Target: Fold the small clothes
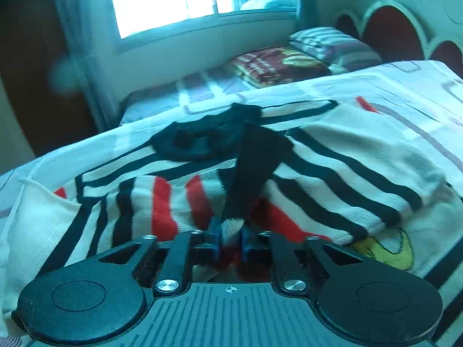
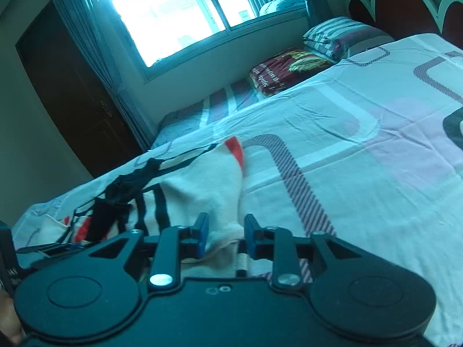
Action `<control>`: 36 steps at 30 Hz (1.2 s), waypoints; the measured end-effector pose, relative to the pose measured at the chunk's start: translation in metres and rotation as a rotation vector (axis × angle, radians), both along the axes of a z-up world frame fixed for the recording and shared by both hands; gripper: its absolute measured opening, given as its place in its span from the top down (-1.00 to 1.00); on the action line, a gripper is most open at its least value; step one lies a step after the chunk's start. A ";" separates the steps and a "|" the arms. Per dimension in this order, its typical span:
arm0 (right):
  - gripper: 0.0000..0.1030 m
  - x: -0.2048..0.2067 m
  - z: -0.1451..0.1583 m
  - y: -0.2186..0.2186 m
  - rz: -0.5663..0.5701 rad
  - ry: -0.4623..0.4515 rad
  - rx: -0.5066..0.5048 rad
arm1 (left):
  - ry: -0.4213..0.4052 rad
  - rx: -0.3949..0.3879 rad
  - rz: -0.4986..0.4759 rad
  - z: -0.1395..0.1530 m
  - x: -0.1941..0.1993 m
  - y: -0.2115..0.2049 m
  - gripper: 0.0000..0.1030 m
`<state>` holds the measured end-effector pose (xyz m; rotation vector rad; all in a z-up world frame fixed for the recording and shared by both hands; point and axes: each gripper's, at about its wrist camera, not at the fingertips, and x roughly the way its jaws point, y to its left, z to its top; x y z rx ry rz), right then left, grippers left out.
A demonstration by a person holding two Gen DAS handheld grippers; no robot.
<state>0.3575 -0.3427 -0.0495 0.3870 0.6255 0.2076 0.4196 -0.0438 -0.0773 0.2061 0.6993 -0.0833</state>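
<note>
Right now the sweater lies spread on the bed straight ahead of my left gripper, its long axis running across my line of reach, and those jaws pinch a black-tipped fold of it. My right gripper sits at the sweater's near right corner, jaws parted around white cloth, not pressing; both grippers tilt downward.

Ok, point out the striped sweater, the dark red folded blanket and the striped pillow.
striped sweater (image 1: 341,170): left wrist view, on a black-and-white striped sleeve.
dark red folded blanket (image 2: 285,70): right wrist view, on its top face.
striped pillow (image 2: 338,36): right wrist view, on its upper surface.
</note>
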 end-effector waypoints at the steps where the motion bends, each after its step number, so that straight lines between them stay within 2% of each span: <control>1: 0.28 0.002 -0.001 0.004 0.010 0.003 0.019 | -0.005 -0.023 -0.003 0.004 -0.002 0.003 0.55; 3: 0.28 0.009 -0.001 0.016 0.038 0.011 0.060 | -0.024 -0.094 0.016 0.013 -0.027 0.016 0.42; 5: 0.26 0.018 -0.002 0.035 0.080 0.027 0.115 | -0.082 -0.114 0.053 0.025 -0.057 0.038 0.12; 6: 0.26 0.024 -0.003 0.046 0.109 0.050 0.138 | -0.130 -0.102 0.075 0.030 -0.078 0.050 -0.11; 8: 0.24 0.038 -0.007 0.069 0.169 0.098 0.206 | -0.190 -0.061 0.134 0.032 -0.109 0.075 -0.13; 10: 0.12 0.052 -0.013 0.088 0.209 0.143 0.302 | -0.206 -0.005 0.194 0.028 -0.131 0.101 -0.13; 12: -0.02 0.067 -0.021 0.105 0.226 0.205 0.382 | -0.169 0.016 0.254 0.019 -0.138 0.126 -0.13; 15: -0.04 0.087 -0.036 0.124 0.202 0.286 0.453 | -0.126 0.012 0.314 0.008 -0.135 0.156 -0.13; 17: -0.01 0.097 -0.041 0.133 0.175 0.302 0.422 | -0.111 -0.005 0.328 0.000 -0.128 0.170 -0.13; 18: 0.14 0.101 -0.041 0.137 0.172 0.302 0.400 | -0.102 -0.024 0.331 -0.003 -0.124 0.176 -0.13; 19: 0.55 0.103 -0.041 0.140 0.166 0.290 0.359 | -0.093 -0.057 0.330 -0.005 -0.119 0.182 -0.03; 20: 0.80 0.104 -0.037 0.145 0.175 0.276 0.299 | -0.087 -0.099 0.324 -0.008 -0.113 0.187 0.09; 21: 0.87 0.104 -0.032 0.150 0.186 0.246 0.235 | -0.070 -0.121 0.325 -0.013 -0.104 0.189 0.29; 22: 0.87 0.104 -0.025 0.155 0.205 0.207 0.190 | -0.038 -0.129 0.317 -0.019 -0.097 0.191 0.41; 26: 0.87 0.077 0.026 0.156 0.255 -0.058 0.053 | -0.041 -0.109 0.300 -0.031 -0.094 0.186 0.41; 28: 0.87 0.066 0.038 0.143 0.242 -0.120 0.015 | -0.034 -0.119 0.308 -0.030 -0.093 0.187 0.41; 31: 0.87 0.074 0.019 0.137 0.249 -0.028 -0.049 | -0.032 -0.101 0.300 -0.026 -0.090 0.182 0.42; 33: 0.87 0.075 0.002 0.133 0.249 0.028 -0.040 | -0.032 -0.082 0.297 -0.025 -0.089 0.180 0.42; 36: 0.87 0.069 -0.009 0.126 0.234 0.044 -0.011 | -0.043 -0.055 0.285 -0.021 -0.091 0.179 0.42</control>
